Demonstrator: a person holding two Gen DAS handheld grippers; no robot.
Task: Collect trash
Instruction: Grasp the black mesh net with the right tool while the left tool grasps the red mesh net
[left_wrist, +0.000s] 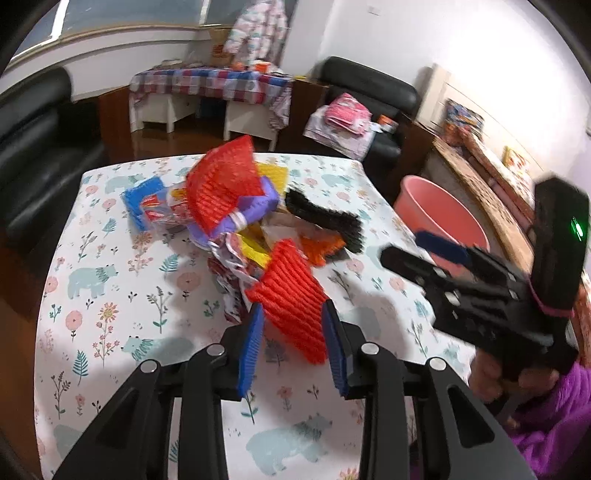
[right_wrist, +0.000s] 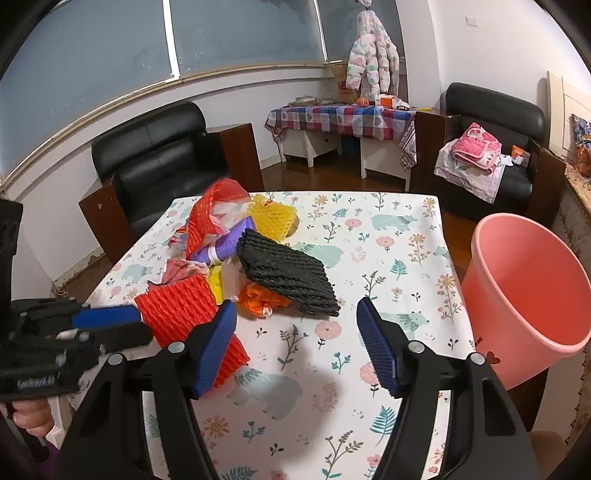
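Observation:
A heap of trash lies on the table: red foam nets, a black foam net (right_wrist: 288, 273), a yellow net (right_wrist: 273, 218), a blue net (left_wrist: 142, 201), purple and orange wrappers. My left gripper (left_wrist: 295, 332) is shut on the nearest red foam net (left_wrist: 295, 299), its blue pads on both sides; that net also shows in the right wrist view (right_wrist: 177, 310). My right gripper (right_wrist: 295, 347) is open and empty above bare tablecloth, to the right of the heap. A pink bucket (right_wrist: 524, 295) stands off the table's right edge.
The table (right_wrist: 388, 229) has a white floral cloth with bears. Black armchairs (right_wrist: 159, 158) stand behind it on the left and back right. A checked side table (right_wrist: 343, 118) is at the far wall. A wooden cabinet (left_wrist: 480, 192) runs along the right.

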